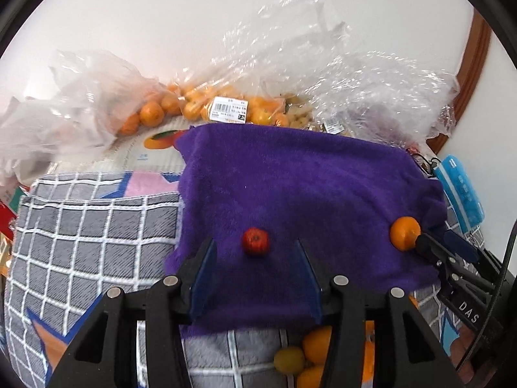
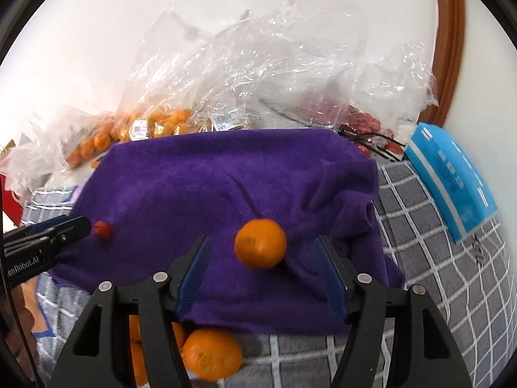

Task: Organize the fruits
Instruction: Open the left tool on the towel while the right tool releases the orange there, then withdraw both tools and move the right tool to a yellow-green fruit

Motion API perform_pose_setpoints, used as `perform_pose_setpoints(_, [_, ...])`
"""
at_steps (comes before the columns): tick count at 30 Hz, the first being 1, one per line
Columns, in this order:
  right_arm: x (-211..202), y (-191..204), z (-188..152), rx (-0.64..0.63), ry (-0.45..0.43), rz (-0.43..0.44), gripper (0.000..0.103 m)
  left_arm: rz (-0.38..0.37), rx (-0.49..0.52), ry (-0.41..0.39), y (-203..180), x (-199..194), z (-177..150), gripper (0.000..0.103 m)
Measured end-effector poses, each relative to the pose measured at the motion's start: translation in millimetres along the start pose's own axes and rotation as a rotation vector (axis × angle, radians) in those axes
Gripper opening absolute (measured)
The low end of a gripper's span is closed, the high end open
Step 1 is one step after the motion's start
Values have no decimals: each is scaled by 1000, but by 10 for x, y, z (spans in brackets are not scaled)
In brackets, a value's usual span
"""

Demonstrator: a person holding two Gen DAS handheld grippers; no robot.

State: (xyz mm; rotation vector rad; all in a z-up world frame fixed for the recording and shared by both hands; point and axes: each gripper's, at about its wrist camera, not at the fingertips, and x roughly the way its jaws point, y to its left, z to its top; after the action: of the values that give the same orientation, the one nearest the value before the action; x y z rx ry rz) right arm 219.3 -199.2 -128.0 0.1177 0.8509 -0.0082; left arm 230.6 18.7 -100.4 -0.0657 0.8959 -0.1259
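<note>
**Two fruits on the purple towel**

On the fuzzy purple terry towel [image 1: 307, 187], a small glossy red round fruit [image 1: 256, 241] lies ahead of the left tongs [image 1: 255, 258], parted and empty. The dimpled orange mandarin [image 2: 260, 243] sits free between the wide right tongs [image 2: 261, 252].

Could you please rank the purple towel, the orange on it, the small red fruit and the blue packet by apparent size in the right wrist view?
1. purple towel
2. blue packet
3. orange, though nearer the camera
4. small red fruit

An orange [image 2: 260, 243] lies on purple cloth [image 2: 194, 187] between parted tongs [image 2: 262, 252].
</note>
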Motion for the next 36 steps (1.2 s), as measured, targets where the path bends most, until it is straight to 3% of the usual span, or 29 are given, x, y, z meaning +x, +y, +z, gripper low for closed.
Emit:
perform_pose_setpoints(6, [-313, -2, -173, 5, -29, 10, 65, 48, 47, -13, -16, -239, -242, 47])
perform_pose_setpoints(17, [-705, -131, -477, 39, -17, -24, 65, 47, 11, -43, 79, -640, -608, 47])
perform_pose_setpoints(21, [-776, -111, -588, 39, 0, 11, 65, 46, 8, -48, 87, -733, -760, 47])
perform_pose_setpoints(32, [-783, -73, -905, 32, 15, 25, 65, 68, -23, 4, 276, -667, -1092, 47])
perform_pose_setpoints(36, [-682, -92, -964, 44, 23, 29, 56, 78, -35, 22, 348, -578, -1178, 47])
